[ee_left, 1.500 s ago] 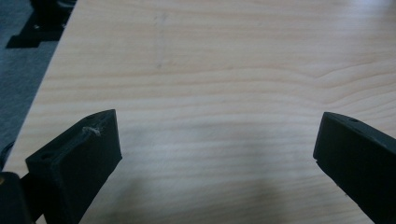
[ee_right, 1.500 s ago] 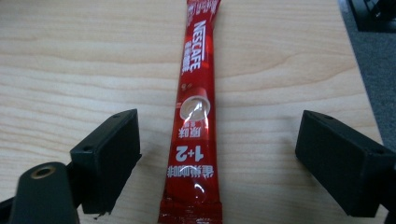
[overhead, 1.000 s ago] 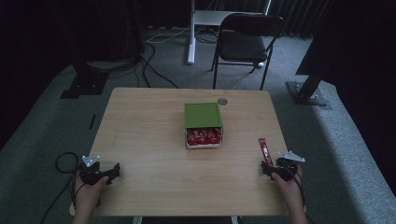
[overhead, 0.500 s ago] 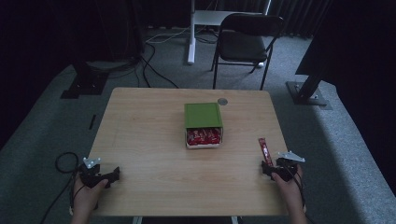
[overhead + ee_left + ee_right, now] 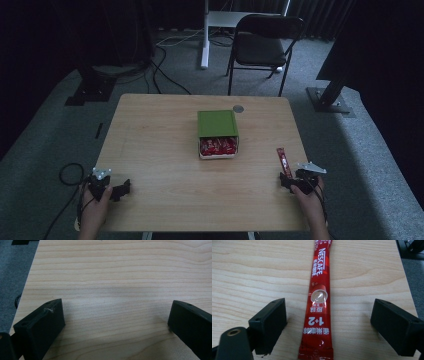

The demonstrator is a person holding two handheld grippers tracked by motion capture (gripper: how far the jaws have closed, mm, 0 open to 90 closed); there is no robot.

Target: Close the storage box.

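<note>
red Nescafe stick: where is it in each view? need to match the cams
High view: coffee stick lies on the table's right side, just ahead of the right gripper.
Right gripper view: stick runs up the centre between the open jaws.
Left gripper view: not in it.
Shared landmark: wooden table.

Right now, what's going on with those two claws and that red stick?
Both claws open, left claw over bare wood. Right claw straddles the red coffee stick, not gripping. Nothing in the way.
</note>
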